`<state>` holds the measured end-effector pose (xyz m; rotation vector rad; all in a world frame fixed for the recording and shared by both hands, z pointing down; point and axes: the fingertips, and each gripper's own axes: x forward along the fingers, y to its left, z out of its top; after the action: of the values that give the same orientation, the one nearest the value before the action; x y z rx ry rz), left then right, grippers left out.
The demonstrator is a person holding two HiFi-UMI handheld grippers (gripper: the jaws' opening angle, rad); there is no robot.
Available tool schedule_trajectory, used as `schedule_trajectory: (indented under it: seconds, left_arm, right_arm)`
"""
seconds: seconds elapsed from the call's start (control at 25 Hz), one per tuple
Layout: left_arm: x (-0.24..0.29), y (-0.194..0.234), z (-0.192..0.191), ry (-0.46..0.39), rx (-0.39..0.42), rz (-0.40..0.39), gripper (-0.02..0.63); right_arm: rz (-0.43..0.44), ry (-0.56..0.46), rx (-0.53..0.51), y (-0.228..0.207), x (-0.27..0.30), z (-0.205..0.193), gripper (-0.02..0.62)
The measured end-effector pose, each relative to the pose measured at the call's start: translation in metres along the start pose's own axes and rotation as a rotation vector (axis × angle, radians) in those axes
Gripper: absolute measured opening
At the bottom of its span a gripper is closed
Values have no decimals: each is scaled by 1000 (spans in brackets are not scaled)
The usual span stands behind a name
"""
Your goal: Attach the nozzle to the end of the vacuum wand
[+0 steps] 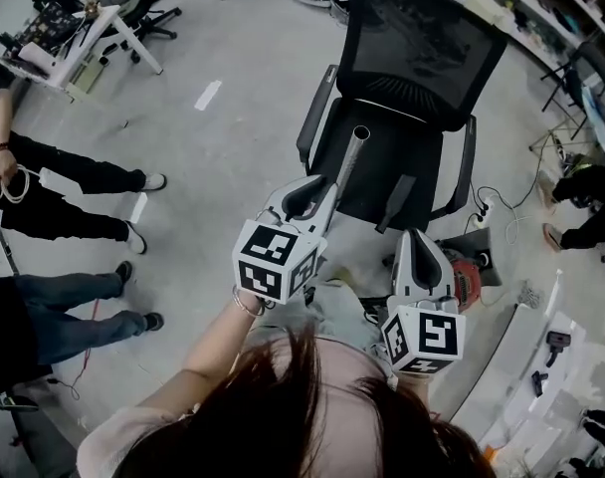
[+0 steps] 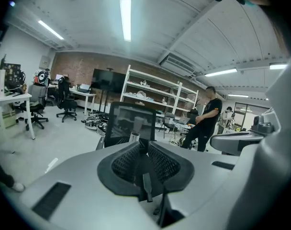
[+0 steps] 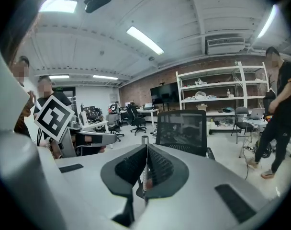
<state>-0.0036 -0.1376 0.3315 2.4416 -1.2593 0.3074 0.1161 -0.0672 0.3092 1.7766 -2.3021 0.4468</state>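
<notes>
The left gripper [image 1: 328,191] has its jaws clamped on the wand [image 1: 351,157], presenting its open end toward one o'clock. The right gripper [image 1: 419,237] has its jaws shut and empty, with the likely nozzle [image 1: 397,203] at its eleven o'clock.

No words or numbers can be read. Only black-and-white square patterns show, on the white cube [image 1: 276,259] of the left claw [image 1: 332,189] and the white cube [image 1: 423,337] of the right claw [image 1: 410,235].

Lab-workshop: brick wall [image 2: 78,68], white shelving [image 2: 152,92], mesh office chairs [image 1: 412,78], cluttered desks [image 1: 64,43], wall screen [image 2: 108,80], ceiling strip lights [image 2: 125,18].
</notes>
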Motion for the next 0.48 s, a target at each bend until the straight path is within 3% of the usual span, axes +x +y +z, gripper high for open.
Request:
schedule_trajectory:
  seconds: [0.48]
  left_arm:
    - [60,14,-12,36,-8,50,71]
  right_arm:
    - [17,22,-9,-42,17,-9,23]
